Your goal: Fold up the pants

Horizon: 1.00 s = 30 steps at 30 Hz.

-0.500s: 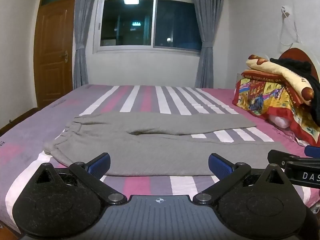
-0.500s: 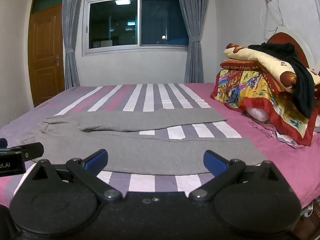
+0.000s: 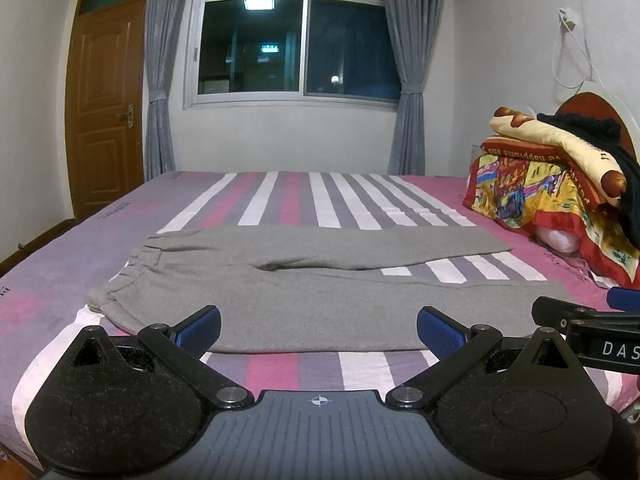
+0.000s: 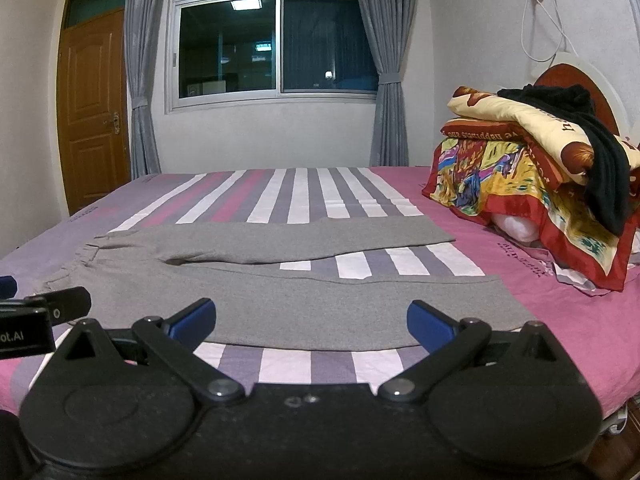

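Blue padded fingers (image 3: pixel 200 330) of the left gripper (image 3: pixel 318 330) are spreading wide apart, holding nothing. The right gripper (image 4: pixel 310 322) is spreading its blue fingers (image 4: pixel 430 326) wide too, with nothing between them. Both are hanging just over the near edge of the soft grey pants (image 3: pixel 304 296). The pants are lying flat on the pink, purple and white striped bed (image 3: pixel 280 200), waistband at the left, two legs reaching right. A bright red and yellow blanket pile (image 4: pixel 532 176) is sitting far right.
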Tool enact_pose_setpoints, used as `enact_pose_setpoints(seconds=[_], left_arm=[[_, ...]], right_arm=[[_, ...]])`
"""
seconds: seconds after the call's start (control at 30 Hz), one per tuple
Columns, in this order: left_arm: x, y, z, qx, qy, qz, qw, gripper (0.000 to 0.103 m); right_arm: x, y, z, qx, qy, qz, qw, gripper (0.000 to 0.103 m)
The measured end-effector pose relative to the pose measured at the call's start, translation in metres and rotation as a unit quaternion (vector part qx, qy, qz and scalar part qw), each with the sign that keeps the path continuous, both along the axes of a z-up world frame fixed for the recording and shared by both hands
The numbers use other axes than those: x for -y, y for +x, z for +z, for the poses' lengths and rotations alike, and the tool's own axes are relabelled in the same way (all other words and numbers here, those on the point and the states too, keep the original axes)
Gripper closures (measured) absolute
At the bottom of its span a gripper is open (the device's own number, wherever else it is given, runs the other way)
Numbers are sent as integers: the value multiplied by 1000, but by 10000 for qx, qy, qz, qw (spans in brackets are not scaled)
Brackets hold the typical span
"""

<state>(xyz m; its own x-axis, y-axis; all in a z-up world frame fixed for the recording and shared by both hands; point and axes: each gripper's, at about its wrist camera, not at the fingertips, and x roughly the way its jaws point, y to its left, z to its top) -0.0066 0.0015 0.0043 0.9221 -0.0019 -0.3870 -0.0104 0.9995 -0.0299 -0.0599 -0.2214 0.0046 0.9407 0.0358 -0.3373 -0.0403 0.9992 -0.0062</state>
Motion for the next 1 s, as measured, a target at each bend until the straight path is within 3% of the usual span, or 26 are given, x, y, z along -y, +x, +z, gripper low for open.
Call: enact_pose_setpoints(seconds=[0.77,1.0], left_arm=[[8,4,-1,120,-14,20,9999,0],[6,7,-3,-138,-19,37,9999,0]], right_arm=[[-1,1,0,-5,18,18,10000,1],[-4,3,-5,-30,55,57,10000,1]])
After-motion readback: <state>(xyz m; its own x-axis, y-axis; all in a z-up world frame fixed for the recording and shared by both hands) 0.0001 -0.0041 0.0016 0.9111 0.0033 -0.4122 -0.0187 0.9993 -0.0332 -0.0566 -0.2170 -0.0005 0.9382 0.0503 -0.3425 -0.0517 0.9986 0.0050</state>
